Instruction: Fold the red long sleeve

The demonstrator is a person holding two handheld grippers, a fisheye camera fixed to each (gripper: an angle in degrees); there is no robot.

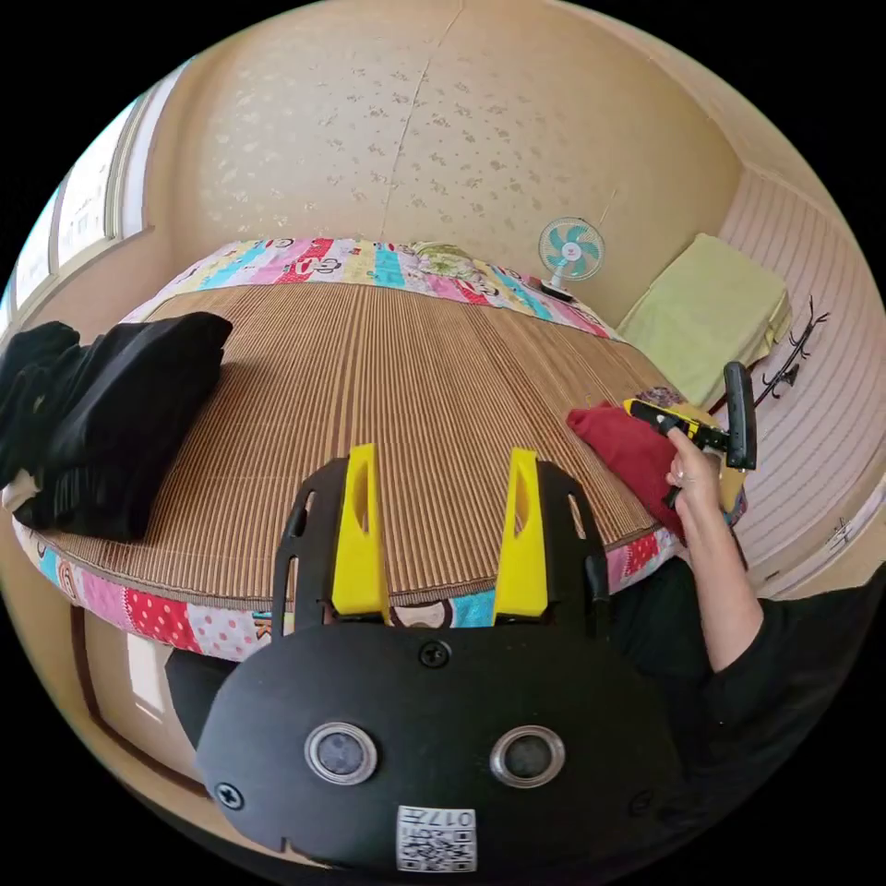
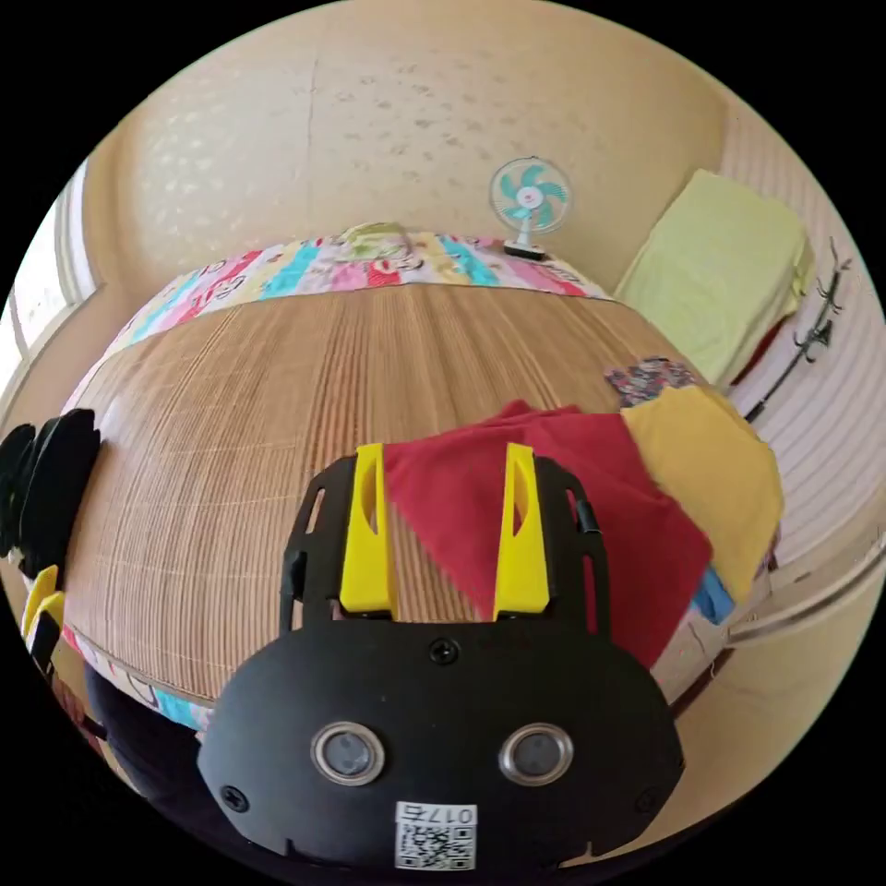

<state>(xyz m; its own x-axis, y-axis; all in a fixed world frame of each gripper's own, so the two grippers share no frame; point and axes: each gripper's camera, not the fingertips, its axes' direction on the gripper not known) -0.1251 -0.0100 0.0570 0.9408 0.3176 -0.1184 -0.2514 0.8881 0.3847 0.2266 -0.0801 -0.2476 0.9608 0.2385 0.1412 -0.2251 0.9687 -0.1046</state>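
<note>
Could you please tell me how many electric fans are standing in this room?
1: a small fan with teal blades stands at the far end of the bed, by the wall; others may be hidden.

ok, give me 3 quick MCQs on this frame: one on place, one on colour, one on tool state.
1. Where does the red long sleeve lie?
A. on the woven mat beside the yellow cloth
B. on the black pile
C. on the floor

2. What colour are the fan blades?
A. red
B. teal
C. black

3. How does the left tool stand?
A. shut on the red long sleeve
B. shut on the black clothes
C. open over the bare mat

Answers:
1 A: it rests on the mat, touching the yellow cloth.
2 B: teal blades.
3 C: jaws apart, nothing between them.
</note>
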